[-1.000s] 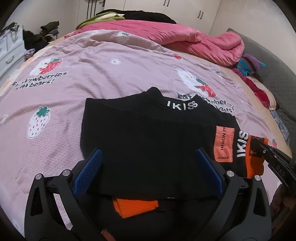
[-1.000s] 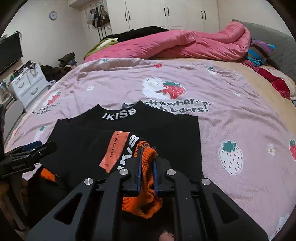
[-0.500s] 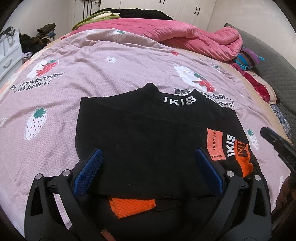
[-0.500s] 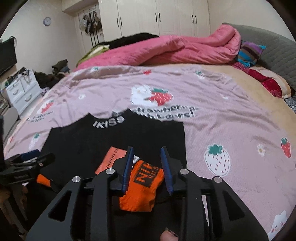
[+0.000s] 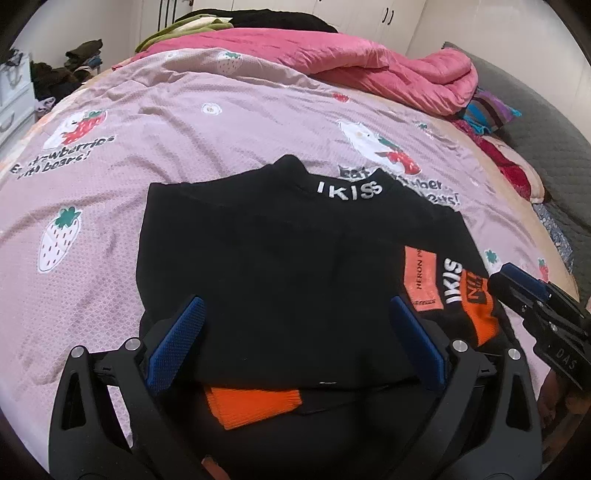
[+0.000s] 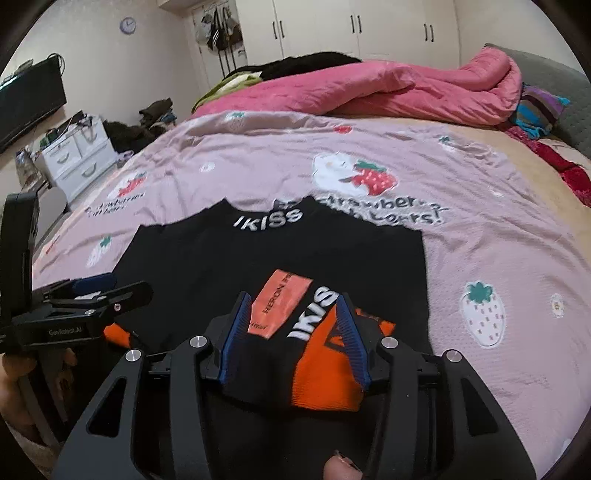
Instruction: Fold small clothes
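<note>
Black sweater [image 5: 280,280] flat on the bedsheet [image 5: 184,122], ahead of both tongs. Collar reads "IKISS"; the folded sleeve [image 6: 325,354] carries an orange "HERON" patch and "IKIS". Left tongs [image 5: 295,339] spread wide over the hem, holding nothing. Right tongs [image 6: 293,334] part-open, straddling the sleeve cuff (no clamp visible). Only right view shows "GenRobot.AI" on the left tool, plus wall clock [image 6: 127,26].

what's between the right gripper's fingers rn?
In the right wrist view, the right gripper stands open with the sweater's folded sleeve, black with an orange cuff, lying in the gap. Neither pad is pressed against it.
</note>
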